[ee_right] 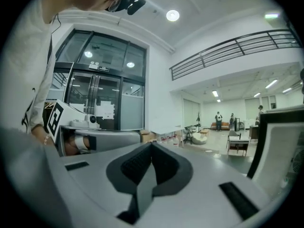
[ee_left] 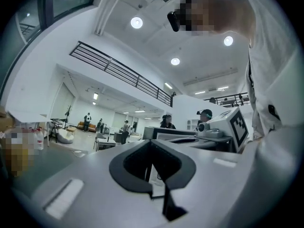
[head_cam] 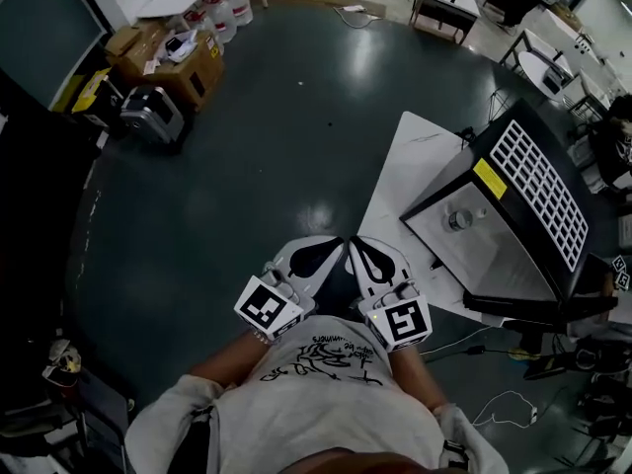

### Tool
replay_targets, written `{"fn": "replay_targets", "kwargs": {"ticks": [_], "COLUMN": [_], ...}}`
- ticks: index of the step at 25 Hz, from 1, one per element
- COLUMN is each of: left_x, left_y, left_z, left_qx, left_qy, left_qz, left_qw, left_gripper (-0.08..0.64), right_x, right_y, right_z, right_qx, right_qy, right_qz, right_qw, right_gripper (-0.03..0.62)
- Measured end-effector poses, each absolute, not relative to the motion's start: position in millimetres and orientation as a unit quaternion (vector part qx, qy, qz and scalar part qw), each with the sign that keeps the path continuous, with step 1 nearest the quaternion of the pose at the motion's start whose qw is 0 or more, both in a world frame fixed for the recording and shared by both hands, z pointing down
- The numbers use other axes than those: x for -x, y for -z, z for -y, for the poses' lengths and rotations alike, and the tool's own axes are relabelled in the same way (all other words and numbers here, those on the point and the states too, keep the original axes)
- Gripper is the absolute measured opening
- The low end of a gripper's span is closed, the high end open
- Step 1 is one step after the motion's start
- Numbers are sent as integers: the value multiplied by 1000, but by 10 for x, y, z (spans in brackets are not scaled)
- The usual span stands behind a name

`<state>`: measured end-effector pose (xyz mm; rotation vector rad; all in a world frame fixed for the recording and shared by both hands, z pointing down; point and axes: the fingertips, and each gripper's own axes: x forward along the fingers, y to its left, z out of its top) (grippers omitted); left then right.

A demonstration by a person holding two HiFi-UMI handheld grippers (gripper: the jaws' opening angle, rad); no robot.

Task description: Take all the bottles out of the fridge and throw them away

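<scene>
L gripper [head_cam: 321, 250] & R gripper [head_cam: 367, 253] both clenched tight, nothing between jaws; side by side, near person's chest; fridge [head_cam: 533, 181] to right, apart; cardboard boxes [head_cam: 168, 62] far left.

A big open lab or workshop hall: dark polished floor [head_cam: 257, 166], cardboard boxes [head_cam: 183, 67] and white jugs [head_cam: 225, 13] stacked far left, work tables [head_cam: 446, 3] far right, a railed mezzanine [ee_left: 118, 72] overhead, glass doors [ee_right: 97, 101].

You hold the left tool [head_cam: 331, 247] and right tool [head_cam: 361, 247] side by side, level before your torso, jaws together, empty.
</scene>
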<state>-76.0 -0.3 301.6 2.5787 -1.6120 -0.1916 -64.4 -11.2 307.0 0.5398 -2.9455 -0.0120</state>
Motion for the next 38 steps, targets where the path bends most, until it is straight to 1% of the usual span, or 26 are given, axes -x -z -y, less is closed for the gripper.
{"fn": "replay_targets", "kwargs": {"ticks": [2,9,14,25,32,38], "left_x": [632,116,-268,-1001,-1538,-1682], "left_y": [-3023,-3032,-3024,-3018,-3071,-3072], "left_z": [35,191,304,577,729,813], "left_qx": [-853,-880,-894,-911,-916,-922], "left_qy": [60,58,58,51,43,47], "left_qz": [515,470,443,407,395,382], "left_qw": [56,42,41,45,48,38], "left_gripper": [6,6,6,6,6,6], "right_x": [518,-39,-465,-1230,-1777,-1933], "right_y": [-3064,-3098,-3104,-3110,-3153,-3144], "right_z": [151,279,397,674,819,851], "right_qx": [-196,-251,-293,-334,-346,-360], "right_qy": [4,0,-17,-14,-12,-13], "right_qz": [978,965,952,940,936,930], "right_qw": [71,72,90,66,64,69], "right_gripper": [9,9,9,9,9,9]}}
